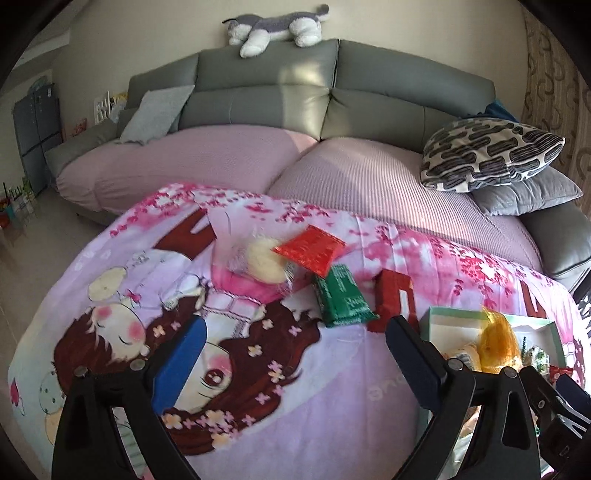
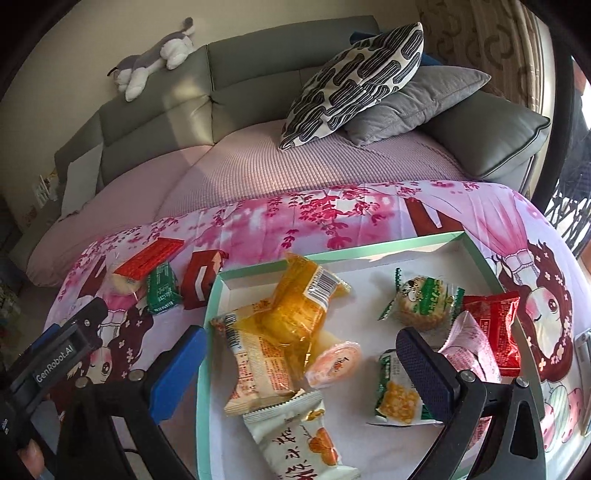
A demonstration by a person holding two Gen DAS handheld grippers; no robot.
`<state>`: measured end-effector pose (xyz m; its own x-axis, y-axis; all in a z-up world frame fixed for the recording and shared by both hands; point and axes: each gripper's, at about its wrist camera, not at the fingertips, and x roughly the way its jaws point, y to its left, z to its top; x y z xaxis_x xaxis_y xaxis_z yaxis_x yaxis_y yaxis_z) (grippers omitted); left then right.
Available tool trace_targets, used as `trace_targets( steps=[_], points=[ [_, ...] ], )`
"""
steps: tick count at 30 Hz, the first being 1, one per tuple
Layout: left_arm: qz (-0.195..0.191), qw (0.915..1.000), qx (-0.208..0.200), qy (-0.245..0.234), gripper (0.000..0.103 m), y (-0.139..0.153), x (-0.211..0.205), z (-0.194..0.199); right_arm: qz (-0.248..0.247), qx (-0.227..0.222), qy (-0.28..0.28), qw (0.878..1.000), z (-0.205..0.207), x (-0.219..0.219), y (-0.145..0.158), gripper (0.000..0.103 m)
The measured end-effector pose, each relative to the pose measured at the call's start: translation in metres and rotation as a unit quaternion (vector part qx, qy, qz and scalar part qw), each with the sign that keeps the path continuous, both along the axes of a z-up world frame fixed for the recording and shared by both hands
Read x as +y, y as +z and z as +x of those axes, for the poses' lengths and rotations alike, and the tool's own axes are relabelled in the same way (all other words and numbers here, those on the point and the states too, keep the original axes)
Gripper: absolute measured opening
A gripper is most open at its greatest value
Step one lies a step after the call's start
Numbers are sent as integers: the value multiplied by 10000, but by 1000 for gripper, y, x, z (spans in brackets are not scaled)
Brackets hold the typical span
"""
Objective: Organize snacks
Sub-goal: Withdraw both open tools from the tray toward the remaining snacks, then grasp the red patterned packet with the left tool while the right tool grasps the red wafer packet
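Behind everything sits a gray sofa (image 1: 266,92) with a toy dog (image 1: 275,29) on top. Up front is a pink cartoon cloth (image 1: 295,387). The left gripper (image 1: 295,358) is wide open and holds nothing. Its camera shows four snacks on the cloth: a pale cake (image 1: 264,260), a red pack (image 1: 310,249), a green pack (image 1: 343,297) and a red box (image 1: 395,299). The right gripper (image 2: 301,369) is open too, above the green-edged box (image 2: 369,253). Only its camera shows the snacks inside, like the orange pack (image 2: 299,302) and the round cookie (image 2: 421,301).
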<state>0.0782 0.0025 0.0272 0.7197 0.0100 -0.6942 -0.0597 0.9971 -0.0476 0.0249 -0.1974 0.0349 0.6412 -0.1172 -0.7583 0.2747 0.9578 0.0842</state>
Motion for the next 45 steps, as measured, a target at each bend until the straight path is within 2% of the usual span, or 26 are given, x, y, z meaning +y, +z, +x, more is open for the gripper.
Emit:
trace_targets(
  steps=[5,16,24,29,36,41,45],
  points=[
    [-95,9998,46,154,98,-1,23,5,-58,101,267,9996,10,27,-7,103],
    [-28,9973,242,699,98,-11,83,12,-185,219,790,9965,27,87,-20,103],
    [-32,9952,378,899,98,-17,114,17,-217,325,1092,9932,37,120,-34,103],
    [-79,9951,632,761,98,-28,121,25,-199,303,1133,9929,42,130,-37,103],
    [-238,9956,748,514,98,-35,124,33,-227,279,1091,9934,48,132,-36,103],
    [-425,9945,795,531,98,-32,125,48,-253,213,1066,9937,58,130,-28,103],
    [-470,9955,769,284,98,-23,118,66,-374,132,1047,9937,74,126,-19,103]
  ],
)
